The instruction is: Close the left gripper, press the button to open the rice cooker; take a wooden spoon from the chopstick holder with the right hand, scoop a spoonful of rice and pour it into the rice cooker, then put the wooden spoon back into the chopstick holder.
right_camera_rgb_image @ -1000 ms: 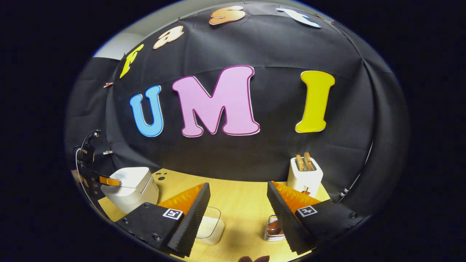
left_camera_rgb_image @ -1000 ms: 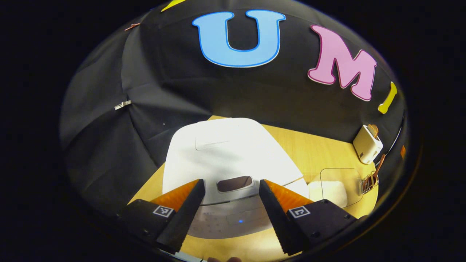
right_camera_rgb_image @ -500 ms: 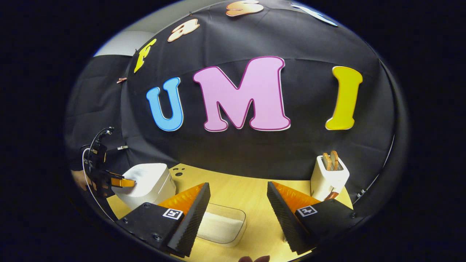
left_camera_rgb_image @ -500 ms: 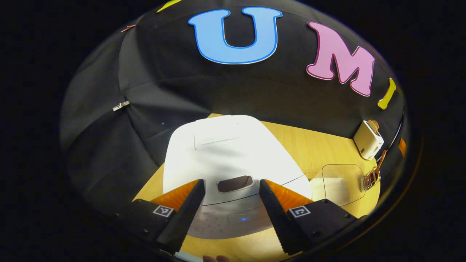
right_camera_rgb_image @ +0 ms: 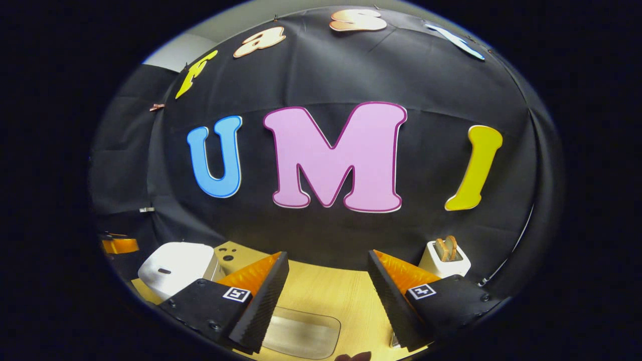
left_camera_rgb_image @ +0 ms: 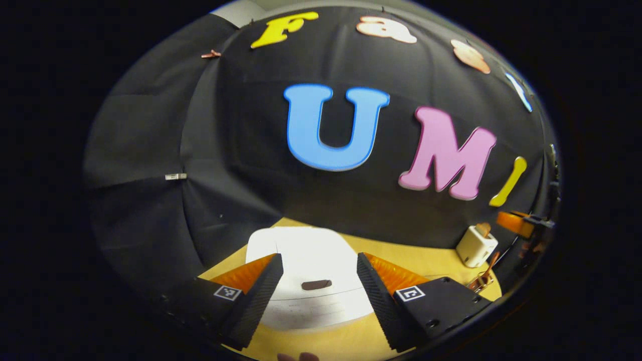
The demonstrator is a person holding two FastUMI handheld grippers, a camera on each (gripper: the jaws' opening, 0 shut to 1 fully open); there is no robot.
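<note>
Pressing the rice cooker point(left_camera_rgb_image: 308, 273)'s release with the left tongs point(left_camera_rgb_image: 317, 296) spread wide, as they are now, risks the fingers straddling the small dark oval slot on its front and missing the button; they need closing first. The cooker sits shut on the worktop point(right_camera_rgb_image: 326, 291) just ahead of them, a smooth, glossy white shell with rounded corners. The right tongs point(right_camera_rgb_image: 328, 301) also stand wide, holding nothing, above a clear, round-cornered container point(right_camera_rgb_image: 301, 338). Beyond stands a boxy cream toaster point(right_camera_rgb_image: 444, 258) on pale woodgrain.
</note>
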